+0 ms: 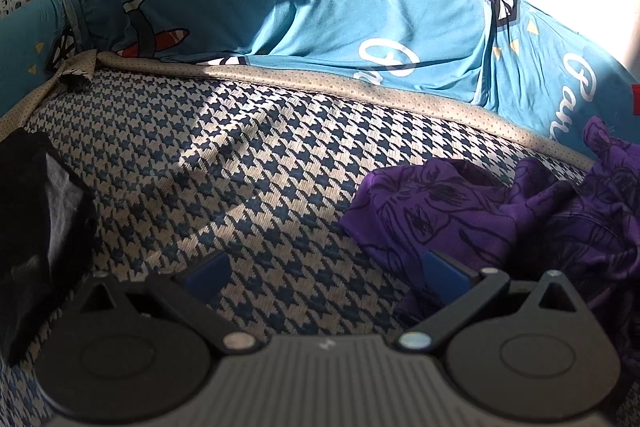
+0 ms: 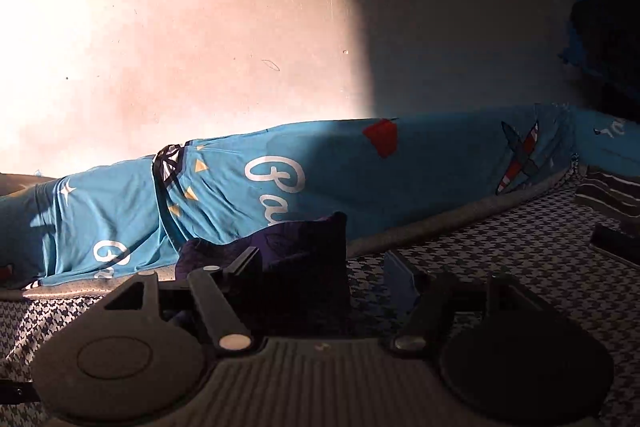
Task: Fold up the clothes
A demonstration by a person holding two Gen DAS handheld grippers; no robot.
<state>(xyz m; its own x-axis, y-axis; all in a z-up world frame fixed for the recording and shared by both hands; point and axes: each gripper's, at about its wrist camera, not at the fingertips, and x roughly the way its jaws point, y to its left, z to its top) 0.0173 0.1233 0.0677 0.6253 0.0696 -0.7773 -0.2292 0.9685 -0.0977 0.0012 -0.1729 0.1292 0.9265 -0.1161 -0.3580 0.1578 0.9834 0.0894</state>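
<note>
Left wrist view: my left gripper [image 1: 320, 277] hangs low over the houndstooth mat [image 1: 240, 179], jaws spread wide, nothing between them, only mat showing in the gap. Purple garment [image 1: 500, 203] lies crumpled ahead and to the right of those jaws, near the mat's right side, close to the grey border [image 1: 360, 87]; its near edge runs up against my right-hand blue pad [image 1: 440, 267], whether touching I can't tell.

Right wrist view: my right gripper [image 2: 326, 263] is also wide open, and a dark fold of the purple garment [image 2: 304, 255] stands up in the gap, toward the left finger. Not pinched as far as I can see; contact hidden in shadow. So the right hand is nearer; the cloth is already between its jaws.

Garment looks bunched, not flat, no clean fold visible; purple with black line-drawn flowers, thin and limp. Long axis unclear from the heap, roughly along the mat's far edge. Blue printed sheet [image 1: 320, 11] rises behind the border. Dark cloth [image 1: 36, 219] sits at the mat's left edge, well apart from the purple one.
</note>
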